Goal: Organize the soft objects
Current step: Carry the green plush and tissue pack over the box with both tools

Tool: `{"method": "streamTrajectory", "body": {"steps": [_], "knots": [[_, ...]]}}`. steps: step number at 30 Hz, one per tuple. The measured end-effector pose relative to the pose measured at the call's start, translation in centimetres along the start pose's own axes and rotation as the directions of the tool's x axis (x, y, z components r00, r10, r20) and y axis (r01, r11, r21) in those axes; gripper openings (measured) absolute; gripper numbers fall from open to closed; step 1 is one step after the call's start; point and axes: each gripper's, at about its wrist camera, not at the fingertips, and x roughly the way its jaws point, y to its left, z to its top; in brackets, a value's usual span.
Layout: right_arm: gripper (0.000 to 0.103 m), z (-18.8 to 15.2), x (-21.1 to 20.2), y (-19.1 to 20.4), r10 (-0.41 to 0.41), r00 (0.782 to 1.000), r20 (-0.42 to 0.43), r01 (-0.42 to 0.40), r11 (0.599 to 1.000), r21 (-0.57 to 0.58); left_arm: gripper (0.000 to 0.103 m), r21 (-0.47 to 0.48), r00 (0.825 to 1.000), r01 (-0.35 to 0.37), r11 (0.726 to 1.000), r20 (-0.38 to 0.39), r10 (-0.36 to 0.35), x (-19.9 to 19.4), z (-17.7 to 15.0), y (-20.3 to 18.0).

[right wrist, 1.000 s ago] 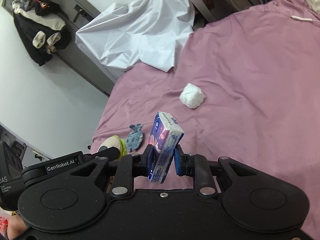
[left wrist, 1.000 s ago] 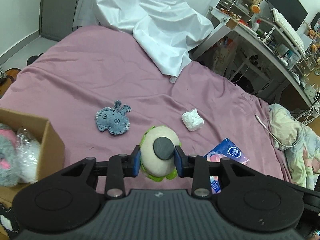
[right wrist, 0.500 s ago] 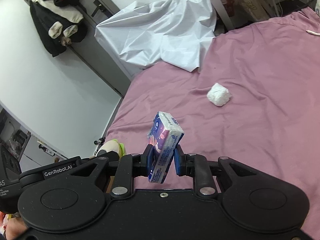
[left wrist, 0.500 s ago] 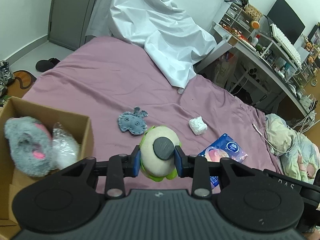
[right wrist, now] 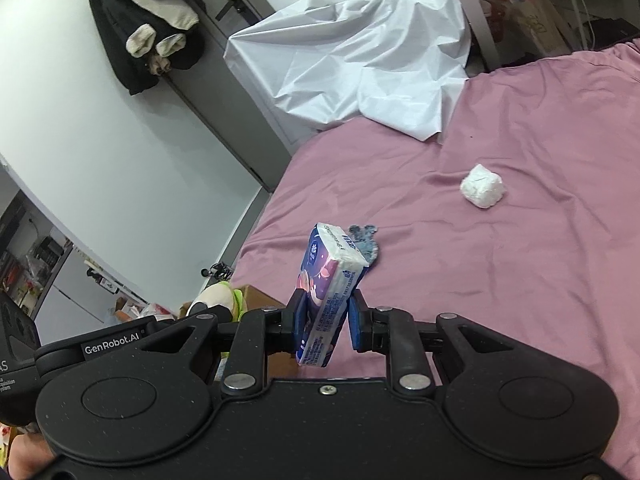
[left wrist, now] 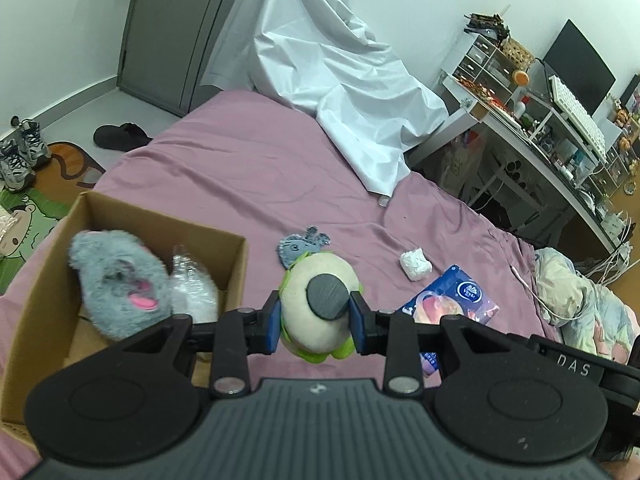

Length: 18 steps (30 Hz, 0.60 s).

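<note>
Both loads swung toward the cardboard box (left wrist: 236,276) left of my fingers, left gripper (left wrist: 316,318) clamped on the plush toy (left wrist: 318,308), right gripper (right wrist: 326,322) pinching the tissue pack (right wrist: 326,280) low, so I judged it could slip.

The cardboard box (left wrist: 236,276) sits at the bed's (left wrist: 248,168) left edge. A fluffy toy (left wrist: 120,280) lies inside it, beside a plastic-wrapped bundle (left wrist: 192,284).
</note>
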Motion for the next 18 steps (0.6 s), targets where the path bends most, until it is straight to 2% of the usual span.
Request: {"method": "streamTrajectory", "body": {"steps": [18], "knots": [[0.022, -2.4, 0.9, 4.5, 0.048, 0.999, -0.027, -0.049, 0.998, -0.049, 0.033, -0.061, 0.999, -0.042, 0.997, 0.029, 0.044, -3.8, -1.2, 5.7]]}}
